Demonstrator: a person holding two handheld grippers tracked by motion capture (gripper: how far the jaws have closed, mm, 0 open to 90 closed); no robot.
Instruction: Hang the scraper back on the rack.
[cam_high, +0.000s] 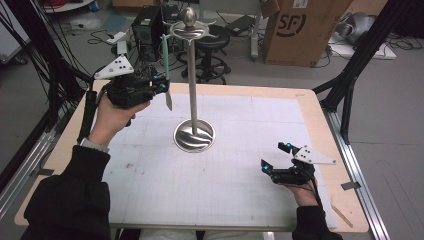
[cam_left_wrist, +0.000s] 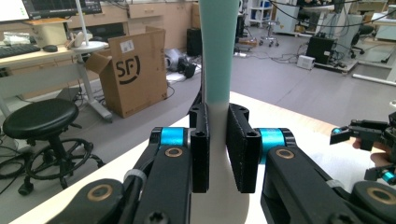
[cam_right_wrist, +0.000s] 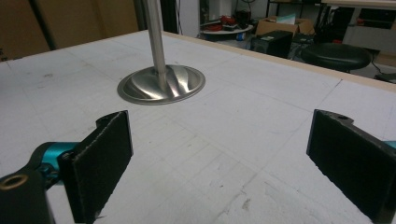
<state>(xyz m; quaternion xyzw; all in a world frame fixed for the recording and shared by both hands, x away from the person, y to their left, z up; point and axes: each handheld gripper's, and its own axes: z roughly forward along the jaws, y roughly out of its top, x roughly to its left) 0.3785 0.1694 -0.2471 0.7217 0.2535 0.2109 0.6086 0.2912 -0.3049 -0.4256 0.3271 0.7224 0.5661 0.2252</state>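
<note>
From above, the left tool (cam_high: 162, 85) is up at the far left of the table (cam_high: 310, 107). It pinches a long flat stick (cam_high: 166, 60), green on top and white at the bottom, held upright. Just beside it is a tall shiny metal stand (cam_high: 192, 75) with a round base in the middle of the table. The right tool (cam_high: 276, 157) is low at the near right, well apart from the stand, with its jaws spread.

In the left gripper view, the 2 black jaws press on the white part of the stick (cam_left_wrist: 217, 56). The other tool (cam_left_wrist: 359, 133) shows far off at the right.

In the right gripper view, the jaws are wide apart with nothing between them. The stand's base (cam_right_wrist: 161, 84) sits farther off on the white table top.
</note>
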